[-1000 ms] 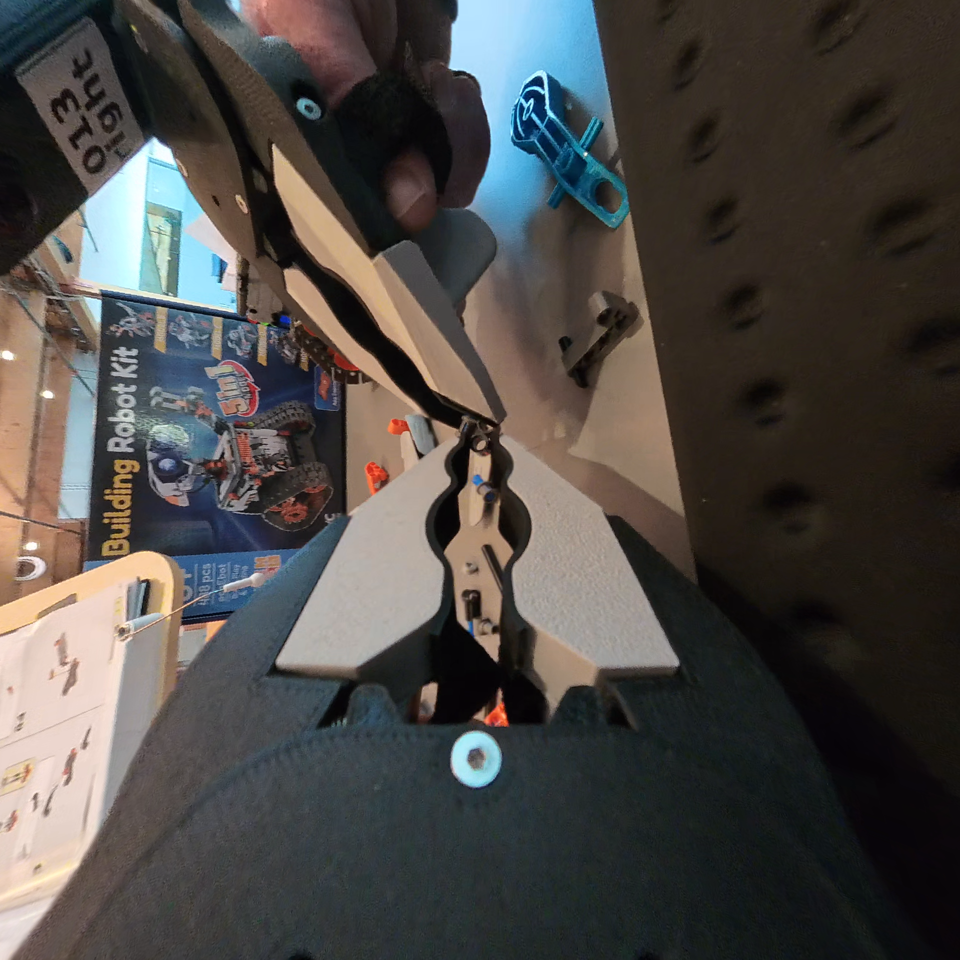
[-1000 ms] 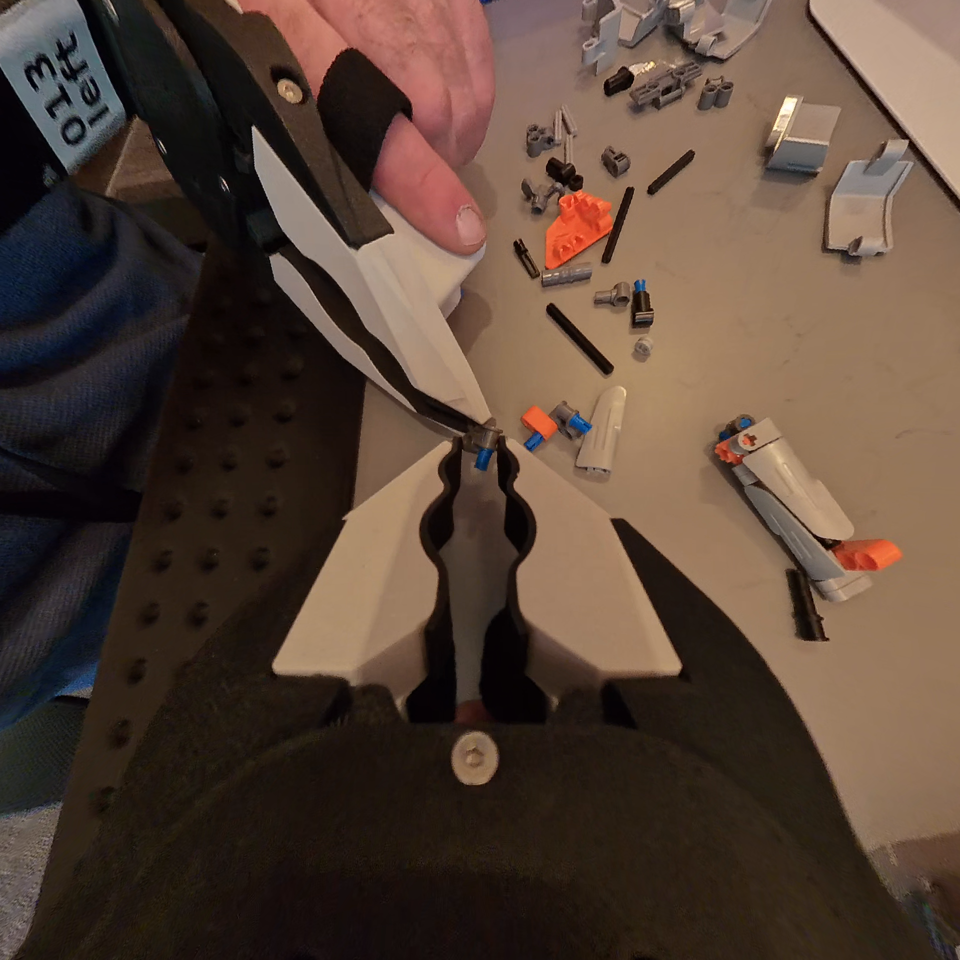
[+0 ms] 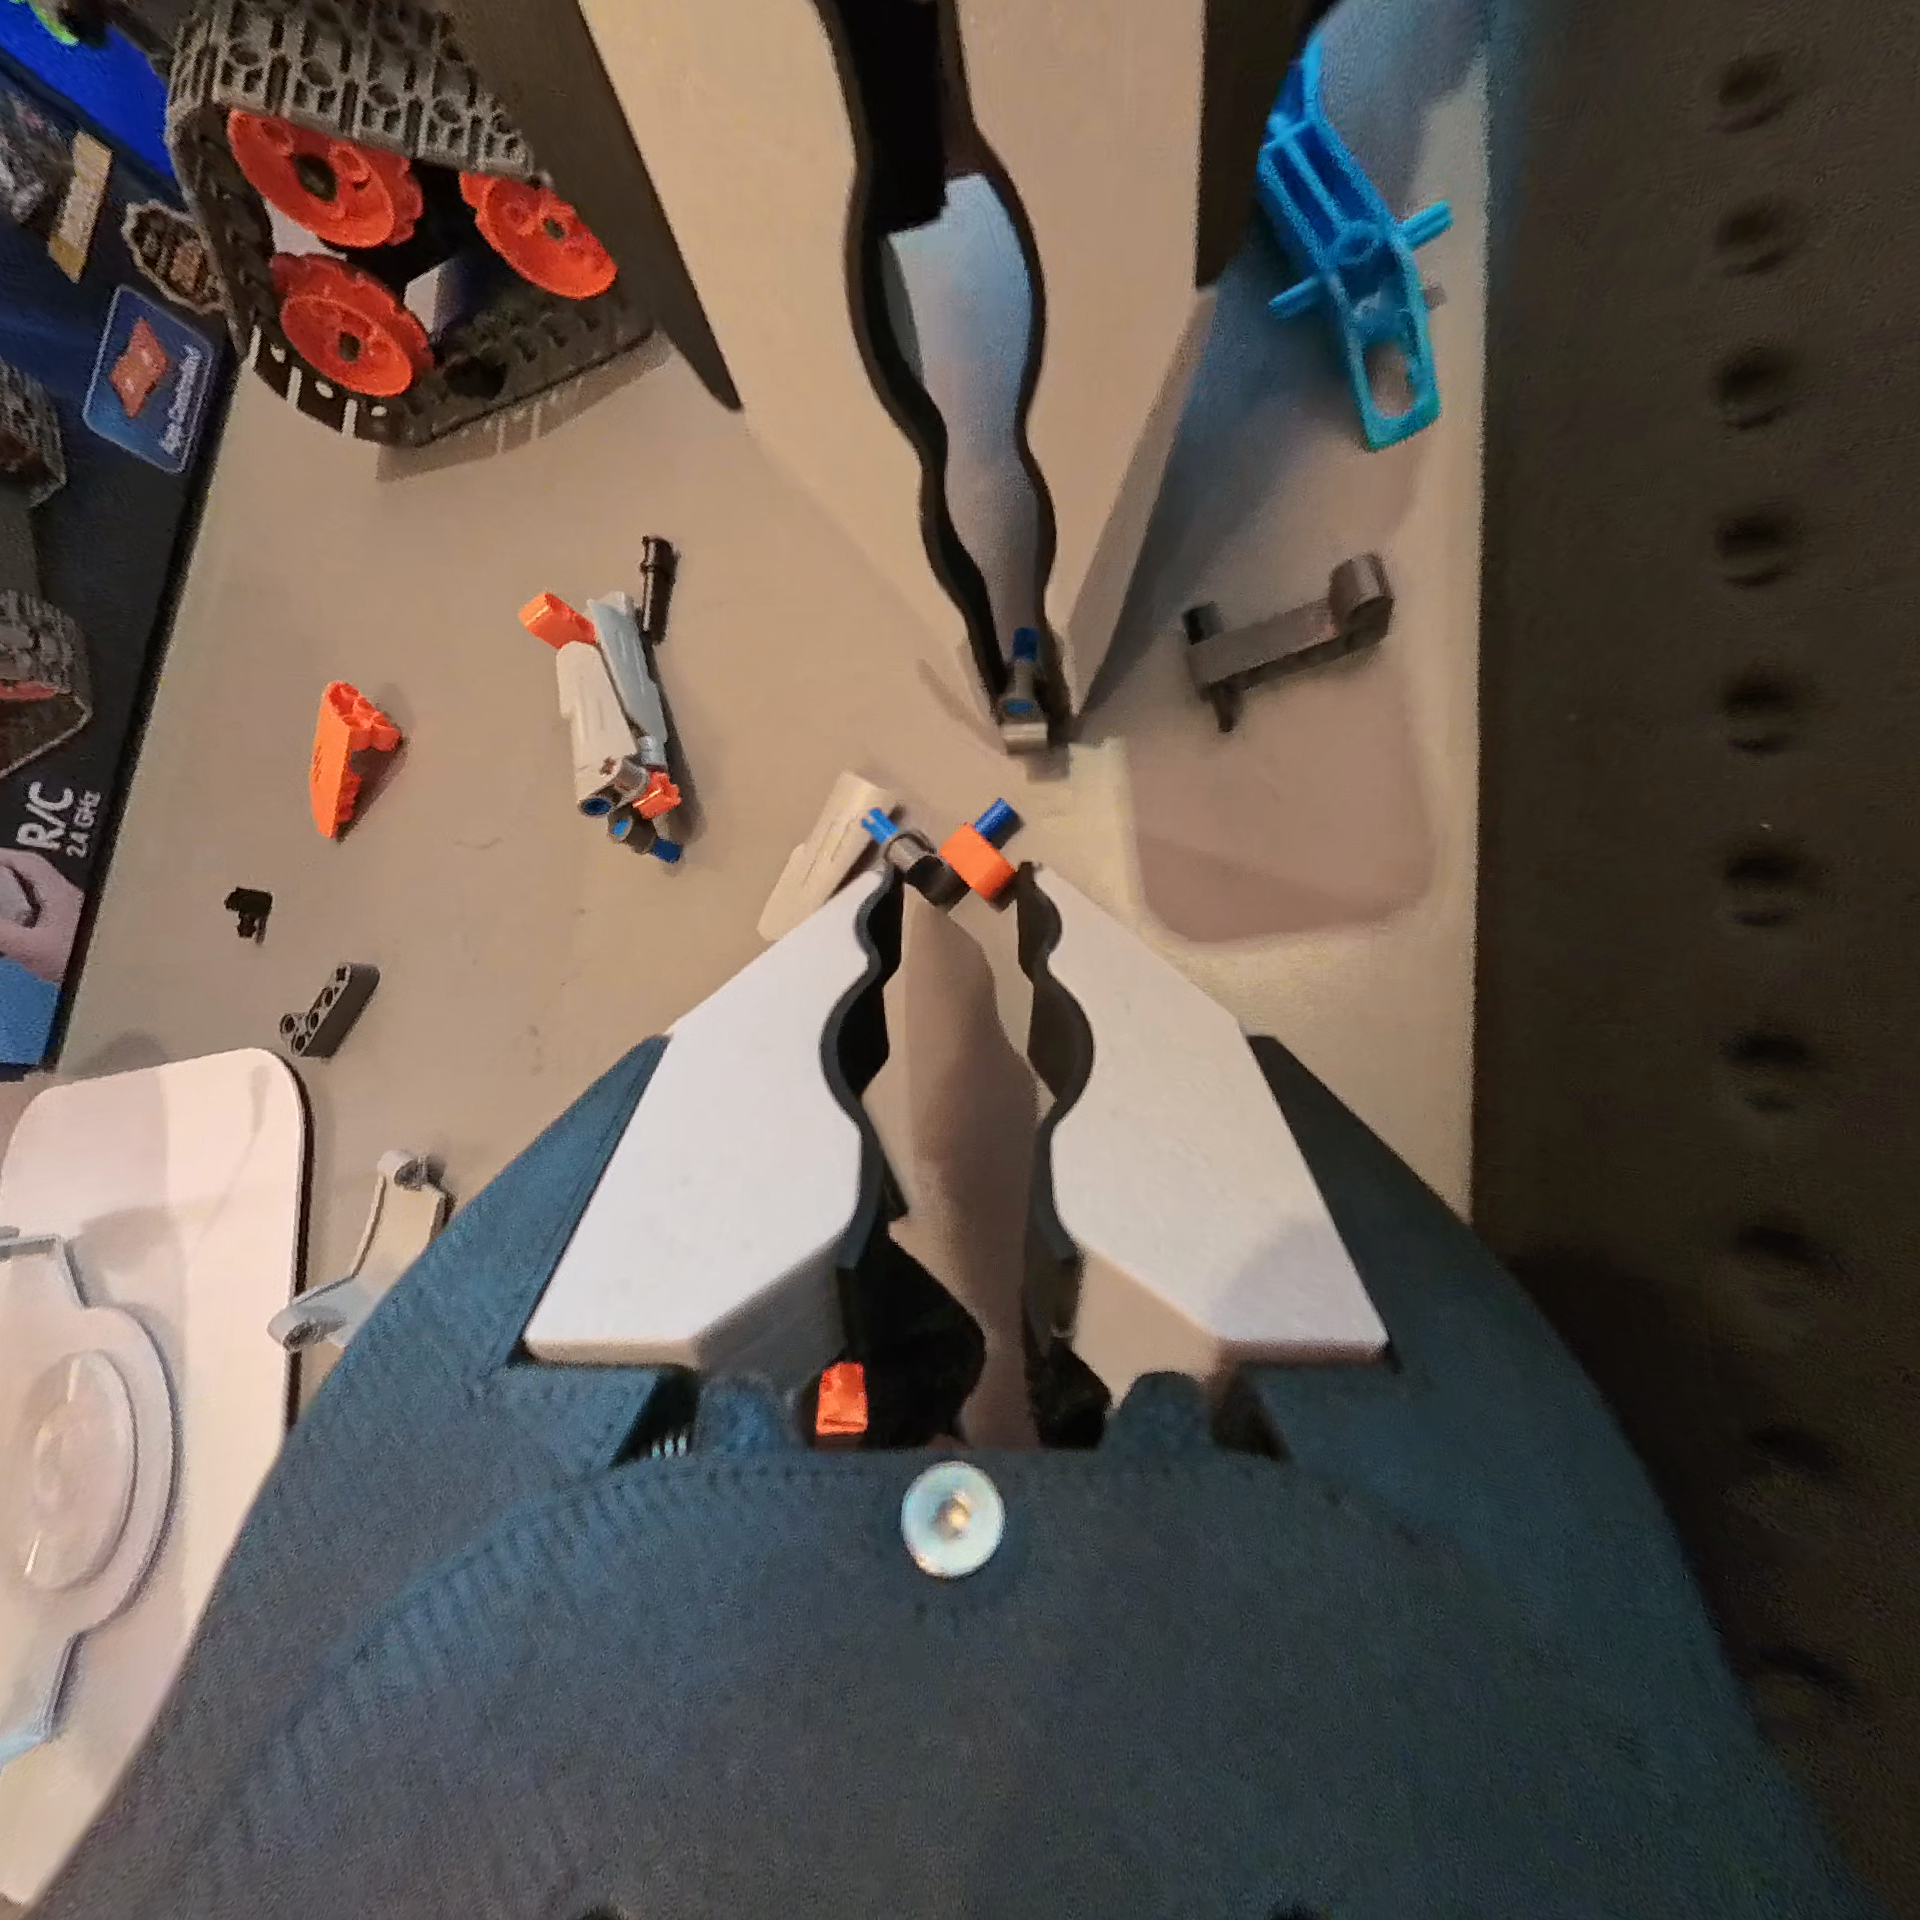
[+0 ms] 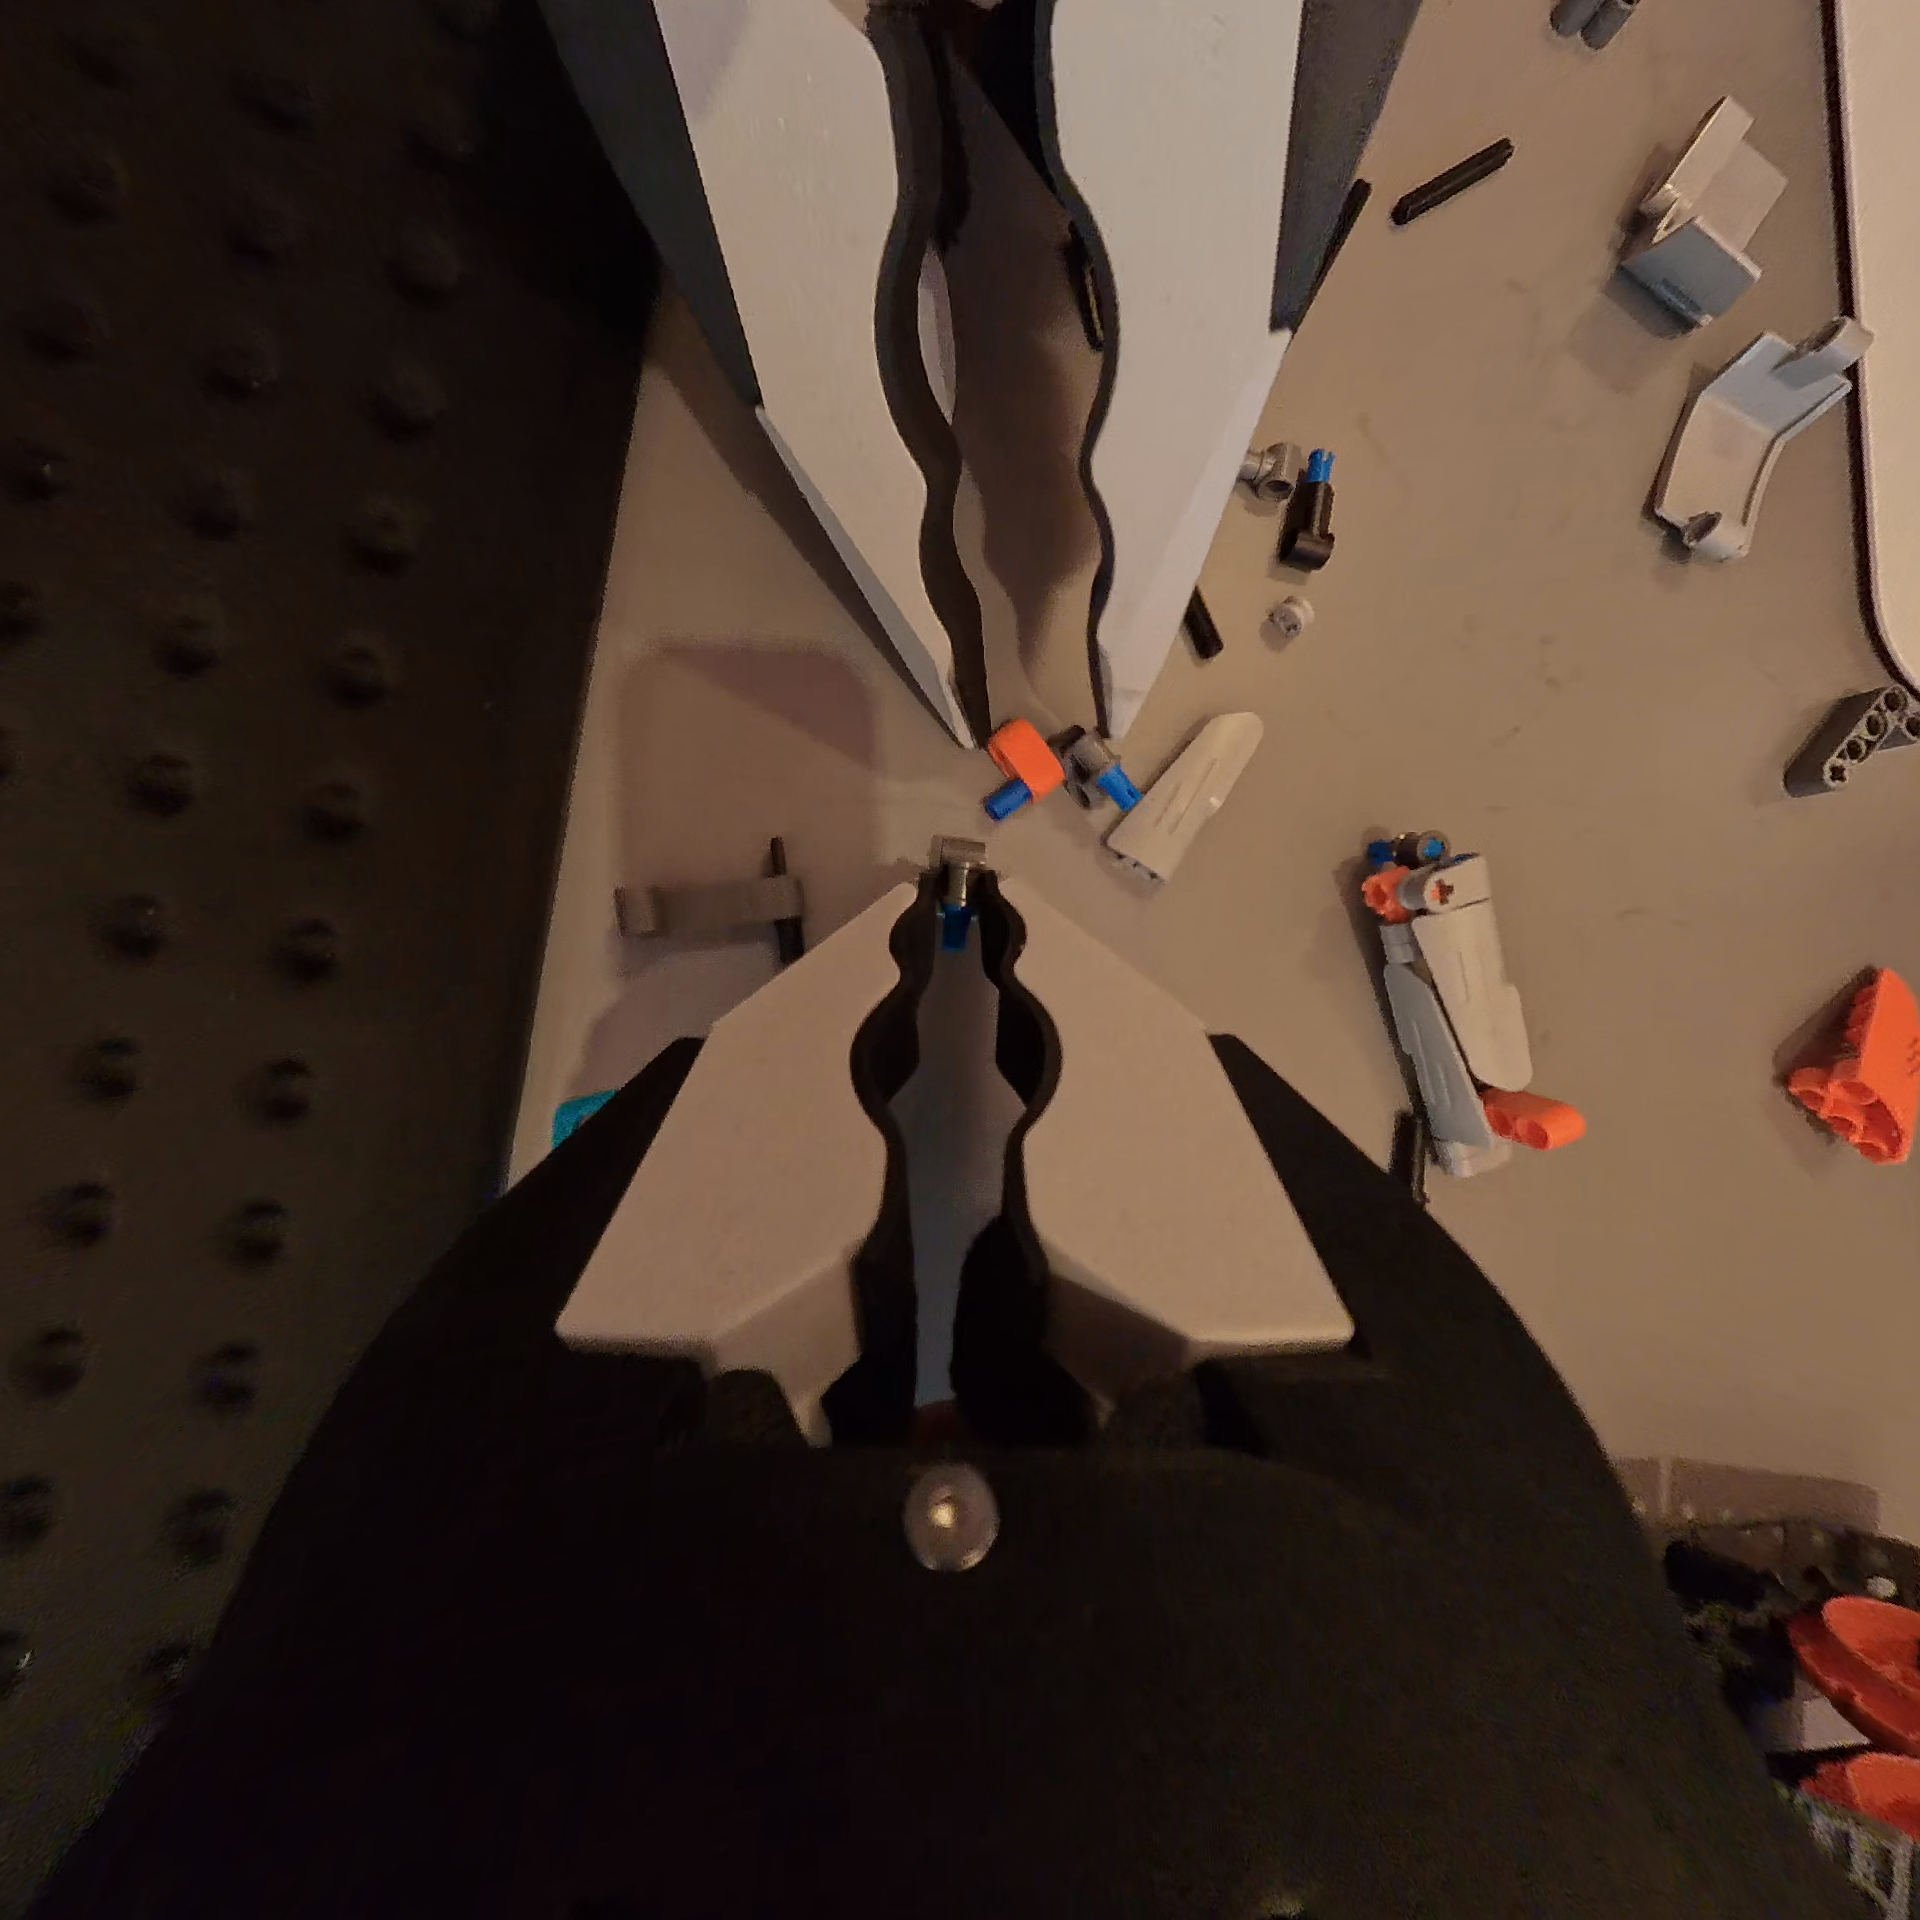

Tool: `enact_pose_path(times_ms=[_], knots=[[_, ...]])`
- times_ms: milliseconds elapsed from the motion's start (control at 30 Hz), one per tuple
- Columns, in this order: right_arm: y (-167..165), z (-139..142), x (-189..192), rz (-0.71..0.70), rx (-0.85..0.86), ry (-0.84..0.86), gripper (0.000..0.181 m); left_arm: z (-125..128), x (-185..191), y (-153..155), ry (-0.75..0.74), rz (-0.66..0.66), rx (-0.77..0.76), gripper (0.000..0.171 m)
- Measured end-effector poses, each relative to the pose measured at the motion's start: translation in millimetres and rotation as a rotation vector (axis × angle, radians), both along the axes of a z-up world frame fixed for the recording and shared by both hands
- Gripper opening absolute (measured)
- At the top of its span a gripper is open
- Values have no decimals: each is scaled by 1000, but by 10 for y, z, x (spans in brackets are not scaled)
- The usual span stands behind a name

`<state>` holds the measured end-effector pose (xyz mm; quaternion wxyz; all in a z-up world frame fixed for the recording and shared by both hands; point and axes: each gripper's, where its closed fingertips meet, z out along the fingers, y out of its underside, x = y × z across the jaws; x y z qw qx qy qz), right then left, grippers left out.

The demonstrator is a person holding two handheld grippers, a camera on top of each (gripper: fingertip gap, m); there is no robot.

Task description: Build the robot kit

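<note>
Right gripper (image 4: pixel 958 883): closed on a small grey connector with a blue pin (image 4: pixel 954 896), pinched at the very tips, with the grey end sticking out ahead of the fingers and the blue pin pointing back into the gap. It hangs just above the tabletop (image 4: pixel 1455 727).

Left gripper (image 3: pixel 961 883): jaws parted a little, holding nothing that I can see. Its tips sit right at a small cluster on the tabletop: an orange sleeve on a blue pin (image 3: pixel 977 857) touching a dark grey connector (image 3: pixel 914 857). A pale grey curved panel (image 3: pixel 831 842) lies just left of the tips. Contact between tips and cluster is likely but not certain in this view.

The 2 grippers face each other tip to tip, close but apart.

Handling: the held piece looks like hard, light, smooth plastic. It is tiny, so it could twist or pop out of a tip pinch. Best hold is across the grey barrel, leaving the pin free.

Nearby: a grey-and-orange sub-assembly (image 4: pixel 1455 1018) to the right of the right gripper, an orange wedge (image 4: pixel 1860 1081) farther right, and a blue lever tool (image 3: pixel 1351 270) beyond the left gripper.

Writing: a printed box (image 3: pixel 62 520) far left of the left gripper carries lettering; not transcribed.
</note>
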<state>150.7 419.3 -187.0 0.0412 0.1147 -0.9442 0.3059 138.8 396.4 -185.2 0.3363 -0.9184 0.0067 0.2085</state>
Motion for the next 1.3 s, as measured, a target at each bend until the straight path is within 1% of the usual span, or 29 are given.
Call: enact_pose_path(times_ms=[67,167,300,433,533,600,733,933,1100,1167,1300], knots=[[87,5,34,15,25,-11,6,0,99,26,-12,-51,2,20],[187,13,87,27,37,-33,6,3,159,40,-4,-76,-4,20],[281,-9,135,34,61,-34,6,42,184,26,-28,-66,20,25],[307,-35,194,45,68,-49,6,73,237,48,-38,-81,32,27],[319,-29,199,42,73,-45,6,129,303,118,-23,-122,47,26],[328,-30,222,45,72,-56,6,120,363,180,-33,-149,40,26],[296,-36,271,56,62,-71,6,19,448,265,-56,-187,2,22],[244,-36,306,69,46,-81,6,-48,432,295,-65,-170,-16,3],[227,-36,331,80,40,-84,6,-48,424,243,-53,-177,-30,1],[227,-35,314,74,42,-77,6,-49,424,186,-76,-178,-42,1],[196,-35,308,63,36,-77,6,-44,399,68,-63,-169,-51,2]])
